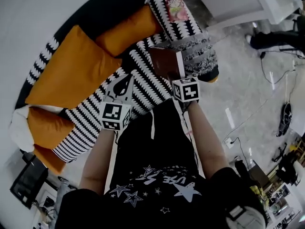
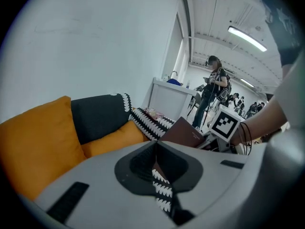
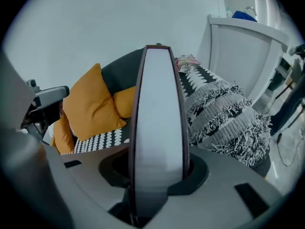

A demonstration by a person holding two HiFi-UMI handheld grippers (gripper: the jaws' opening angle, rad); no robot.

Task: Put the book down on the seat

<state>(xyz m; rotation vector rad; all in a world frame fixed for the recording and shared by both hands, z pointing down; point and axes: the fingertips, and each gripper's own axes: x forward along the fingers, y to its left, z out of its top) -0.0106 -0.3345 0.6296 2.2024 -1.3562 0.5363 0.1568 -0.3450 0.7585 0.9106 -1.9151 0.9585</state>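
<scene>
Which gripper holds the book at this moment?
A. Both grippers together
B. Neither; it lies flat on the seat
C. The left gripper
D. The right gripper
D: in the right gripper view the book stands clamped between the jaws of the right gripper, pale page edges toward the camera, while the left gripper has no book between its jaws.

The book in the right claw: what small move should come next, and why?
Probably lower the right claw a little toward the patterned seat. The book is clamped between its jaws, held on edge above the seat, and does not seem to rest on it yet.
</scene>
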